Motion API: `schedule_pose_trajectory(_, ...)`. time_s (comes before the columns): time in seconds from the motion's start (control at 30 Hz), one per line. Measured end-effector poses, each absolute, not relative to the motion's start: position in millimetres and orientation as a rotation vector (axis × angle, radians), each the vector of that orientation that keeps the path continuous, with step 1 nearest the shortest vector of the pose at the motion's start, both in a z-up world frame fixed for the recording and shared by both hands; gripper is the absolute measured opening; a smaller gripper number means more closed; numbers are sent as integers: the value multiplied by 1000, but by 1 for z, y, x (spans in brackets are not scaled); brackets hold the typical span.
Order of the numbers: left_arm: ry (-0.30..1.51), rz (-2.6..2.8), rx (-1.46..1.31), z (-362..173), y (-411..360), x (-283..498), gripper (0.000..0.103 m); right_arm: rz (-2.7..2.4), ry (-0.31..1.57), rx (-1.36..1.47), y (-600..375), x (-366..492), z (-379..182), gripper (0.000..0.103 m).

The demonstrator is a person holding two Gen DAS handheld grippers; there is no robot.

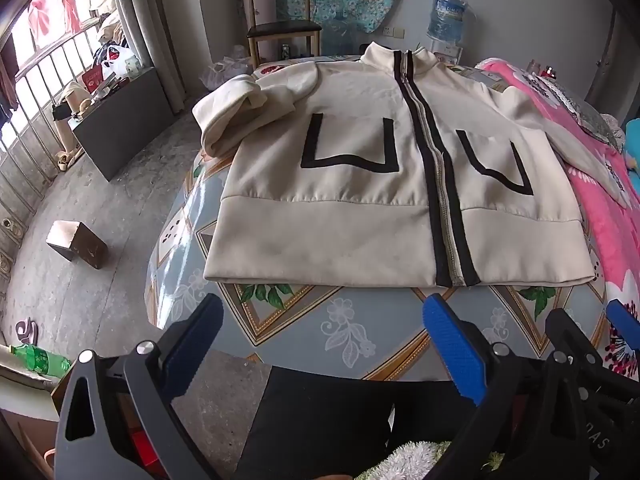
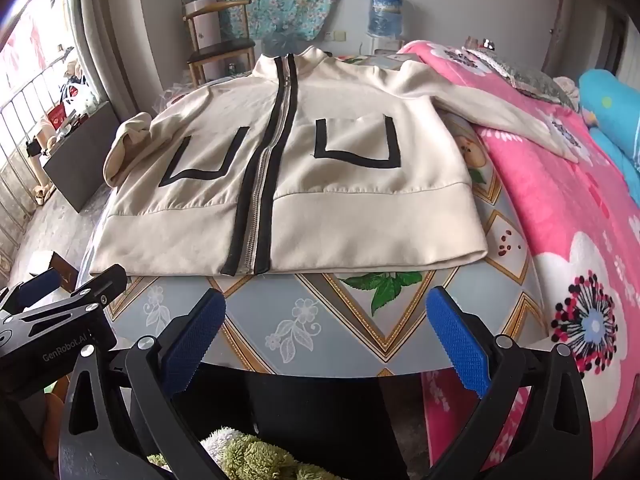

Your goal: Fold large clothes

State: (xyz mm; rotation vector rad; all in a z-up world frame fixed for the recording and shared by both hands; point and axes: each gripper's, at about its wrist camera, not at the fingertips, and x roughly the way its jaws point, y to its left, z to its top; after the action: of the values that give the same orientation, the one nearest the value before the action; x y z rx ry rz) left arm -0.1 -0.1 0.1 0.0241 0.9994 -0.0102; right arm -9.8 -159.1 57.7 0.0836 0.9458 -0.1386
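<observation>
Cream zip-front jacket with black zipper bands and black U-shaped pocket trim [image 1: 360, 184] lies flat, front up, on the round counter with the grey floral-and-diamond oilcloth [image 1: 304, 320], hem toward me, stand-up collar at the far edge. Long axis, as I read it, runs along the zipper, hem to collar, straight away from me. My left claw [image 1: 324, 344] and right claw [image 2: 326, 336] both hover short of the hem, fingers spread wide, holding nothing, no contact with the fabric. My read: folding hasn't started; this is the approach before the first grasp. Left sleeve [image 1: 232, 116] is bunched up in a lump at the counter's left edge; right sleeve [image 2: 500, 112] is stretched out and draped onto the pink flowered blanket [image 2: 568, 216] on the bed beside the counter. Next move probably needs each sleeve pulled in across the chest, so I'd go for the cuffs or shoulder seams, then lift the hem toward the collar. Risk: the fabric sliding on the glossy oilcloth, and the bunched sleeve needing flattening first.
</observation>
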Motion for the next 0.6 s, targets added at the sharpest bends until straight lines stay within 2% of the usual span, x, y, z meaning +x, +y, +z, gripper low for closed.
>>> schedule_pose_trajectory(0.6,991,-20,23,3,-1,-1,98,-137,938,80,-159,-10,58,97)
